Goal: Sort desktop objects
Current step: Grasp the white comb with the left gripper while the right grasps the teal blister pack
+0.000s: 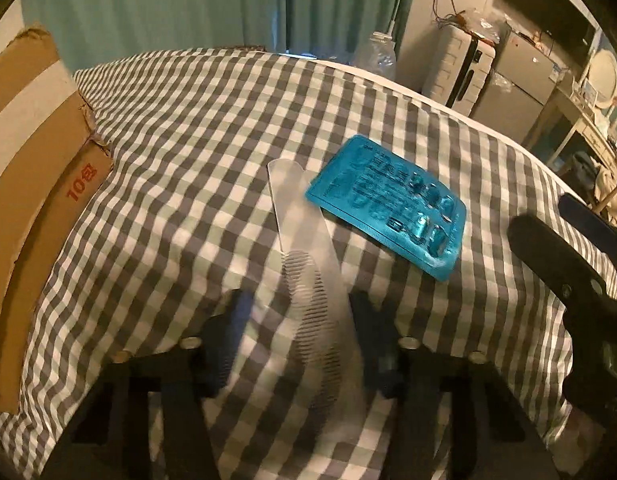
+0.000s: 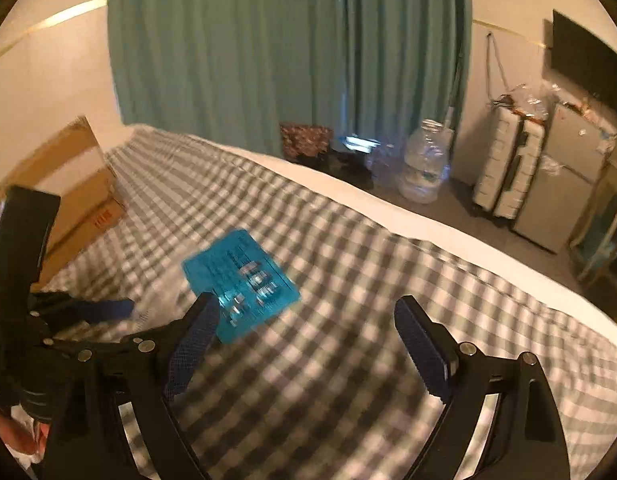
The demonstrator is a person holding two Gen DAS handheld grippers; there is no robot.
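comb (image 1: 308,264): frosted clear plastic | blister pack (image 1: 392,208): glossy | bedsheet (image 1: 196,128): matt cloth

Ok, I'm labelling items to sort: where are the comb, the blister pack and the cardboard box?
comb (image 1: 296,220): left wrist view, plain handle.
blister pack (image 1: 388,204): left wrist view, middle of the blue foil.
cardboard box (image 1: 32,184): left wrist view, brown side.

I see a grey-and-white gingham cloth (image 1: 196,128) under everything. On it lies a teal-blue blister pack (image 1: 388,208) with shiny foil pockets, and just left of it a clear, frosted comb (image 1: 308,264) with fine dark teeth. At the far left stands a brown cardboard box (image 1: 36,184) with red print. Behind hang sea-green curtains (image 2: 228,48). My right gripper (image 2: 304,344) is black with dark blue pads (image 2: 192,344). Far right stands a white suitcase (image 2: 504,168).
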